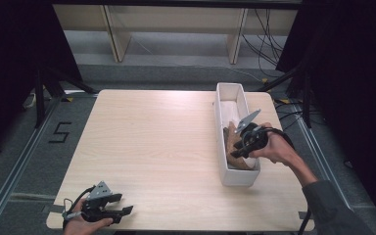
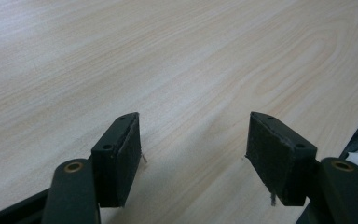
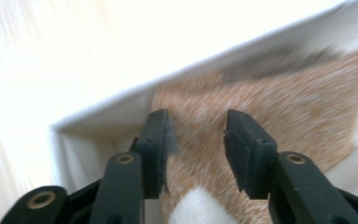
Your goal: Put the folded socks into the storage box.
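A brown, fuzzy soft thing (image 1: 236, 142) with a white patch lies inside the long white bin (image 1: 232, 93), toward the bin's near end, at about four o'clock from the table's middle. In the right gripper view its tan, speckled surface (image 3: 270, 102) lies against the bin's inner corner, blurred. The right gripper (image 1: 240, 152) reaches into the bin from the three o'clock side, held by the person's right hand (image 1: 276, 147). Its jaws stand partly apart with the soft thing between and under them; whether the pads press on it, the blur does not let me tell. The bin runs lengthwise from twelve to six o'clock along the right side of the pale wooden table (image 1: 152, 142). The left gripper (image 1: 122, 211) rests low at the table's near left corner, about seven o'clock, in the left hand (image 1: 81, 224). Its jaws gape wide over bare wood (image 2: 177, 70), holding nothing.
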Demonstrator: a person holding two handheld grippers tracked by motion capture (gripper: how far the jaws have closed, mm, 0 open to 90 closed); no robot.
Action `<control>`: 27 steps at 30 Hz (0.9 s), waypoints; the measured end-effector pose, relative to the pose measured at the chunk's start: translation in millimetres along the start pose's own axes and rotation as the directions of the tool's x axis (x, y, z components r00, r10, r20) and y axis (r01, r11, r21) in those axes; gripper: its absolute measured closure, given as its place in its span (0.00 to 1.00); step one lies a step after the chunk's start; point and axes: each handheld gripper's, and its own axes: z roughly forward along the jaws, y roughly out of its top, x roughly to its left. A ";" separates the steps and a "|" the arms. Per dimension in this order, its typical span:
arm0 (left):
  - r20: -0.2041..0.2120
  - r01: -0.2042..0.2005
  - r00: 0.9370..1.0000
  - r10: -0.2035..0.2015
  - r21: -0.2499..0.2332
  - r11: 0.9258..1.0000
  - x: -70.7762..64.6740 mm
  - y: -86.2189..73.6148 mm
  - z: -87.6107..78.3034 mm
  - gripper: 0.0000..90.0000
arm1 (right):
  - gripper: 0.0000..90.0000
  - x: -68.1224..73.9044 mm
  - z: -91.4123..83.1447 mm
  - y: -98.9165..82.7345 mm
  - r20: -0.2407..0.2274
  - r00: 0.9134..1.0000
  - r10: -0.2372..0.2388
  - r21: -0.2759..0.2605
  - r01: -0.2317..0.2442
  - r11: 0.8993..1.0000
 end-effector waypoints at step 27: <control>-0.001 -0.010 1.000 0.010 0.006 1.000 0.8 -0.4 -1.2 0.38 | 0.79 7.6 47.8 8.6 0.017 1.000 -0.004 0.166 0.001 0.986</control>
